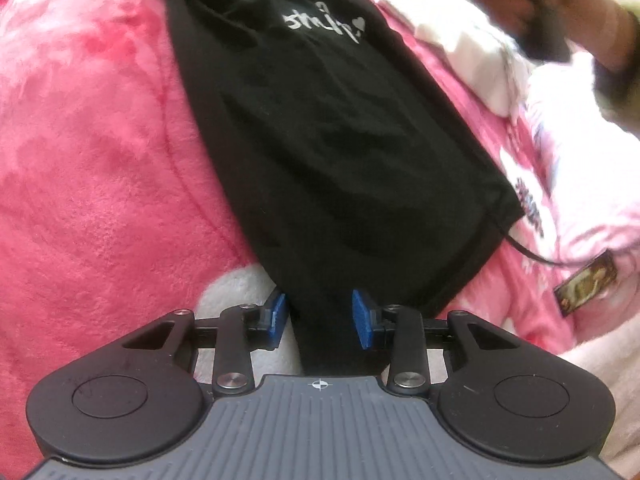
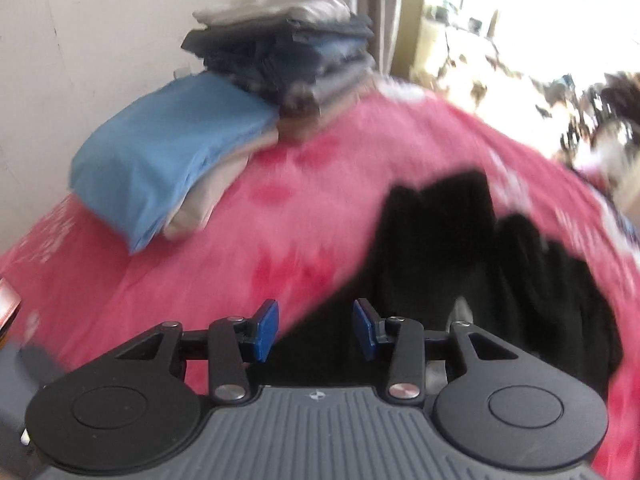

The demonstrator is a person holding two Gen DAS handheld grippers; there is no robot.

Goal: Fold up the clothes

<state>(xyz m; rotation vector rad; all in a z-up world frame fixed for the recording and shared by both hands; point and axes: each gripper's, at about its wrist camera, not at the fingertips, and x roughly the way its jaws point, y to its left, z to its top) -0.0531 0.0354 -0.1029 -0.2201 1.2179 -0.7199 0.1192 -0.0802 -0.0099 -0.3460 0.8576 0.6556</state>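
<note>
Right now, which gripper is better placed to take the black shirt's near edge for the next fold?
Left, probably. The left gripper is open with the black shirt lying between its fingers. The right gripper is open too, but its view is blurred.

Pink fleece blanket (image 2: 304, 216) under tongs, white wall (image 2: 100, 32) far left, curtain (image 2: 380, 12) ahead, small picture card (image 1: 586, 282) right.

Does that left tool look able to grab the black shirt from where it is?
Probably yes. The left tool is open, and the black shirt on the pink blanket already runs between its blue fingers. Nothing blocks it.
</note>
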